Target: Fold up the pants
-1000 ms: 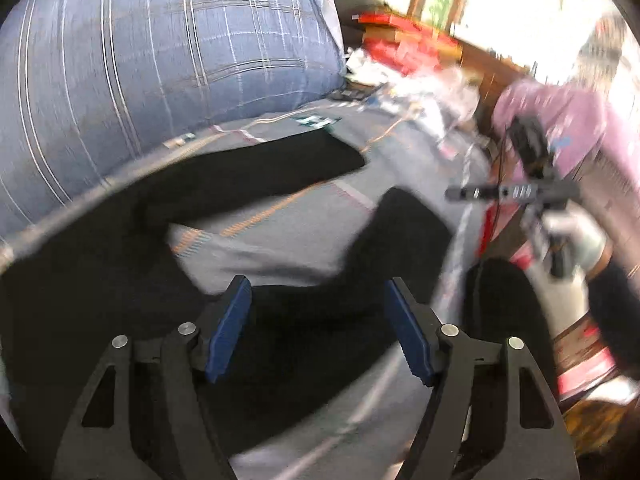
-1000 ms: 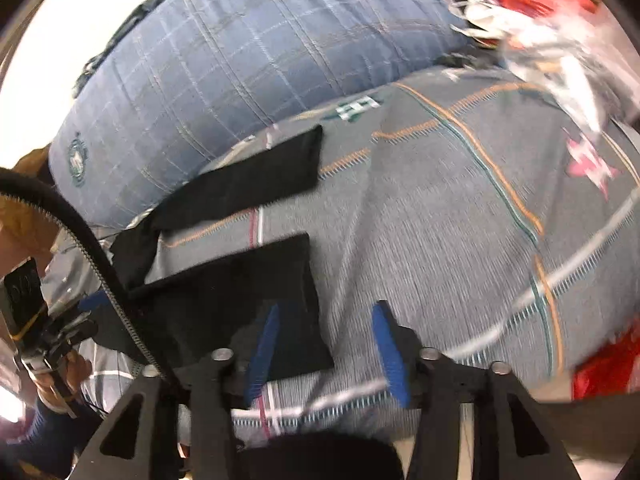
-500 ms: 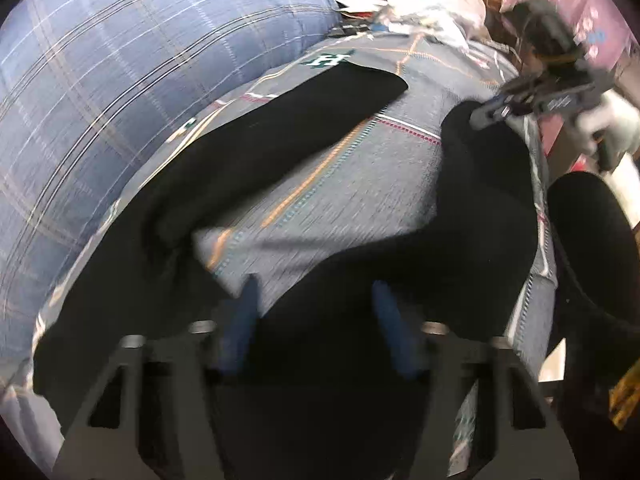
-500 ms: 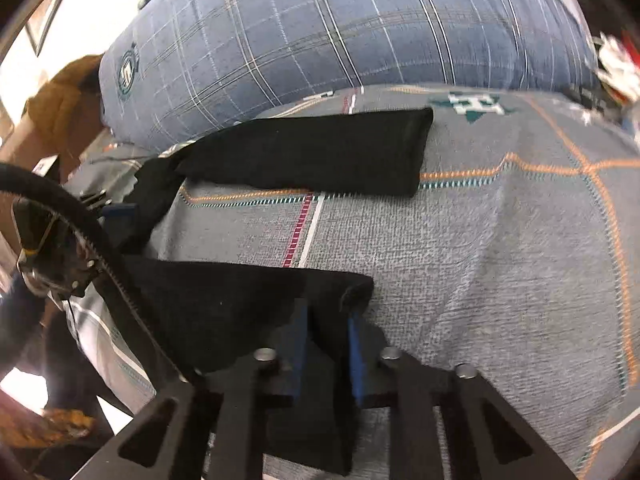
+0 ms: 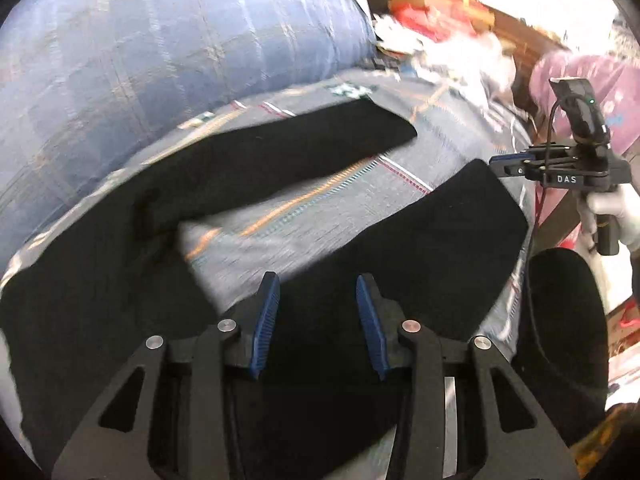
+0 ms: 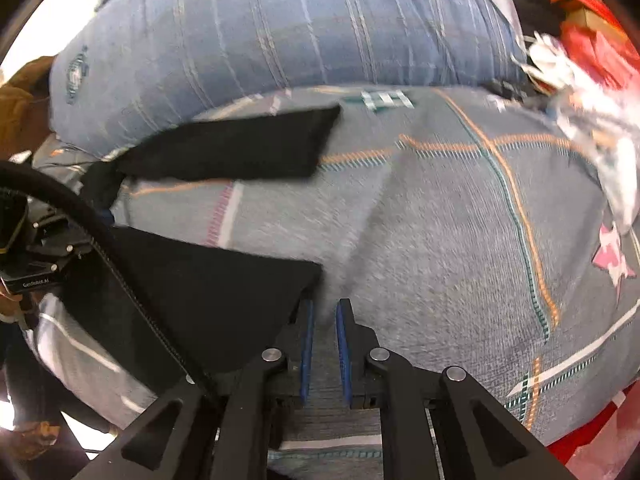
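Black pants (image 5: 420, 248) lie spread on a grey plaid blanket (image 5: 312, 208), legs apart in a V. My left gripper (image 5: 317, 300) is open, its blue pads above the crotch and near leg. In the right wrist view the near leg's hem (image 6: 224, 288) lies just left of my right gripper (image 6: 323, 312). Its blue pads stand a narrow gap apart with only blanket between them; the hem corner touches the left pad. The far leg (image 6: 240, 148) lies behind. The right gripper also shows in the left wrist view (image 5: 516, 162).
A big blue plaid pillow (image 5: 168, 64) rises behind the blanket. Red boxes and white clutter (image 5: 440, 20) lie at the far right. A dark round stool (image 5: 564, 320) stands beside the bed's right edge. The left gripper's body shows at the left edge (image 6: 36, 248).
My right gripper had pinched the near leg's hem; now the hem lies beside it, not between the pads. My left gripper has narrowed from a second ago and pulled back over the pants.
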The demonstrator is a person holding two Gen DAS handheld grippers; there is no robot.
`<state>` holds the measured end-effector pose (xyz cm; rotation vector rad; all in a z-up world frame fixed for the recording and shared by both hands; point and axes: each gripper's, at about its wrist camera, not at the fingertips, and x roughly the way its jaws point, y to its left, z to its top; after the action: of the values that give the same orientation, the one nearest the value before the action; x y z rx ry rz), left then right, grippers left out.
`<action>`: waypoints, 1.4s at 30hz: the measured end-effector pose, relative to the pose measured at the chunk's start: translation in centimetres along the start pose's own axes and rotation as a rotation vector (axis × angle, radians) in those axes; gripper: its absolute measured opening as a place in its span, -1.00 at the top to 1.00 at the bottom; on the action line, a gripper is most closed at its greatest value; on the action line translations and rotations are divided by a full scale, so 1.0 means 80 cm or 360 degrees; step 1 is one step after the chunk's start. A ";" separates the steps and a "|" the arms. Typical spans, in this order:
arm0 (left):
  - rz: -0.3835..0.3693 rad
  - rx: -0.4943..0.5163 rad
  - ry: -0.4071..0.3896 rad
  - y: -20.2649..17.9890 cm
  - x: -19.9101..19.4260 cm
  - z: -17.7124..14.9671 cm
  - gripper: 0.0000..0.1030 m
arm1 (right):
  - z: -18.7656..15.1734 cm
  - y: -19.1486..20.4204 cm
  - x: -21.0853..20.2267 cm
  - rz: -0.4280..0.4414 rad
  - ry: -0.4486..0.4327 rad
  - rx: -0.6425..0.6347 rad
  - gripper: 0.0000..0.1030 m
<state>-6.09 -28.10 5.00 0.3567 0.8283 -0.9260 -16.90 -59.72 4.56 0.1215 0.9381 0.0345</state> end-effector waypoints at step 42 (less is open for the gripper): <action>0.0261 -0.0235 0.0190 0.361 -0.037 -0.007 -0.43 | 0.277 0.189 0.200 0.0480 0.0188 -0.0844 -0.24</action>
<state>16.27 -9.54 4.95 0.3480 0.9563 -0.6919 10.80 -45.39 6.48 -0.2342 0.9932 0.5704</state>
